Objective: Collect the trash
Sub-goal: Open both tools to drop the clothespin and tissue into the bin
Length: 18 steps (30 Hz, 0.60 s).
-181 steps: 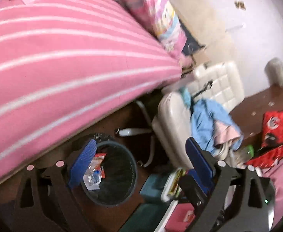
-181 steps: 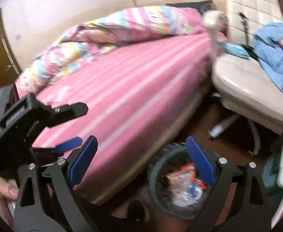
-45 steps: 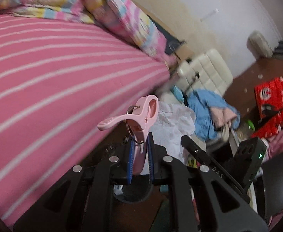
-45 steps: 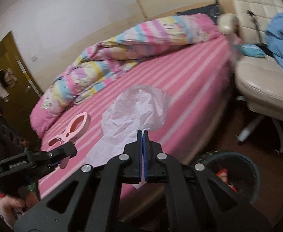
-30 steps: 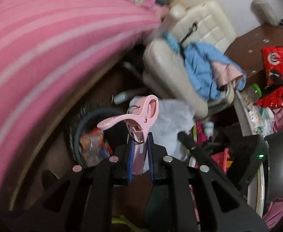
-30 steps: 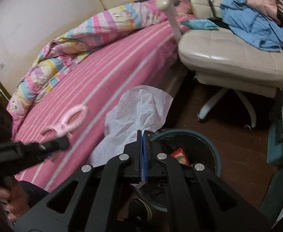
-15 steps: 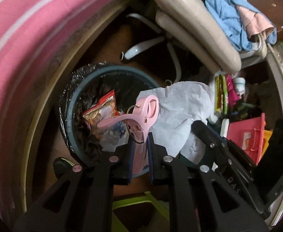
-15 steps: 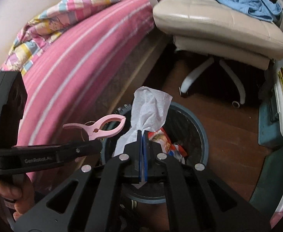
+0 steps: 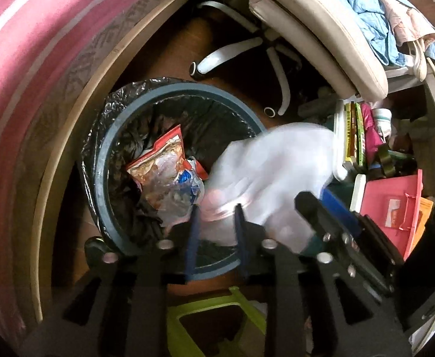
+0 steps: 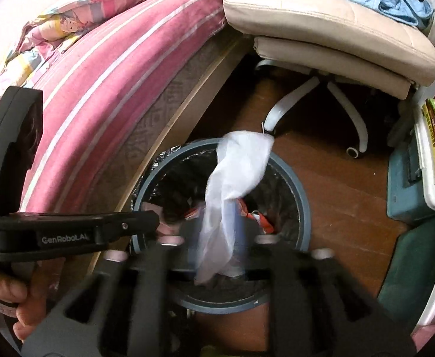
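In the left wrist view the left gripper [image 9: 214, 232] hangs over the near rim of the lined trash bin [image 9: 110, 136], its blue pads parted and its jaws opening; a blurred pink shape, probably a clothes peg [image 9: 217, 205], shows just ahead of the pads, no longer clamped as far as the blur allows. A white tissue [image 9: 276, 172] smears across the bin's right rim, and the right gripper [image 9: 333, 208] shows at the bin's right side, one blue pad visible. A red snack wrapper [image 9: 161, 154] and clear plastic already lie inside the bin, which stands on the wooden floor between the pink striped mattress [image 9: 33, 44] and the beige office chair [image 9: 321, 32]. In the right wrist view the right gripper's jaws are opening too, blurred, with the tissue [image 10: 238, 172] draped between them above the bin's [image 10: 303, 208] mouth; I cannot tell whether a pad touches it. The left gripper [image 10: 155, 223] reaches in from the left over the bin's left rim, a hand [image 10: 9, 297] behind it, and something pink shows at its tip. Judging by this, both pieces are being let go over the bin; what is left is to see them land inside and to fetch any further trash, which these views do not show.
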Available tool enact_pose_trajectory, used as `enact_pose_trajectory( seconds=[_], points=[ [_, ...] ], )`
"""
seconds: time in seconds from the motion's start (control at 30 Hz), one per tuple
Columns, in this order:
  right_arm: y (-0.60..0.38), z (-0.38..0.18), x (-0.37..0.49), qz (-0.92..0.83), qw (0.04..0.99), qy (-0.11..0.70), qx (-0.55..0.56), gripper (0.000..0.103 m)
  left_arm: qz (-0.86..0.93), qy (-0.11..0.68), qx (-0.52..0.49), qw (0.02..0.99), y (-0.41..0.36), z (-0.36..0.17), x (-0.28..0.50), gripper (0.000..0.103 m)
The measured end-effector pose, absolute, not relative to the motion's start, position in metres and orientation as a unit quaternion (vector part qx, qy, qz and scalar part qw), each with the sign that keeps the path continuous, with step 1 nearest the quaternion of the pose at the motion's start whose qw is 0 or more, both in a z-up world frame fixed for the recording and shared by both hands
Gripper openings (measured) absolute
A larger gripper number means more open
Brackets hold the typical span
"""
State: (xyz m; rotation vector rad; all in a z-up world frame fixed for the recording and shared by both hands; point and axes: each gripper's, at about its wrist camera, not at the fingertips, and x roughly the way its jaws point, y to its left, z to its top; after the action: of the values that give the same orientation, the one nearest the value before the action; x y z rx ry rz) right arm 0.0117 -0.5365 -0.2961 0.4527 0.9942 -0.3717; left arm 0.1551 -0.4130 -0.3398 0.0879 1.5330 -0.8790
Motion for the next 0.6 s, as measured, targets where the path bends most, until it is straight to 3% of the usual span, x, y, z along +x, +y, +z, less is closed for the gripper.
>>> enact_pose_trajectory(
  seconds=[0.27, 0.4, 0.6],
  points=[
    [-0.531, -0.288, 0.010, -0.183, 0.841, 0.465, 0.206, 0.053, -0.374, 0.652, 0.003, 0.659, -0.403, -0.324, 0.163, 0.057],
    [-0.521, -0.271, 0.007, -0.172, 0.854, 0.443, 0.212, 0.069, -0.352, 0.627, -0.024, 0.694, -0.385, -0.301, 0.168, 0.076],
    [-0.489, -0.213, 0.005, -0.130, 0.894, 0.382, 0.197, 0.082, -0.325, 0.564, -0.096, 0.753, -0.338, -0.244, 0.168, 0.088]
  ],
)
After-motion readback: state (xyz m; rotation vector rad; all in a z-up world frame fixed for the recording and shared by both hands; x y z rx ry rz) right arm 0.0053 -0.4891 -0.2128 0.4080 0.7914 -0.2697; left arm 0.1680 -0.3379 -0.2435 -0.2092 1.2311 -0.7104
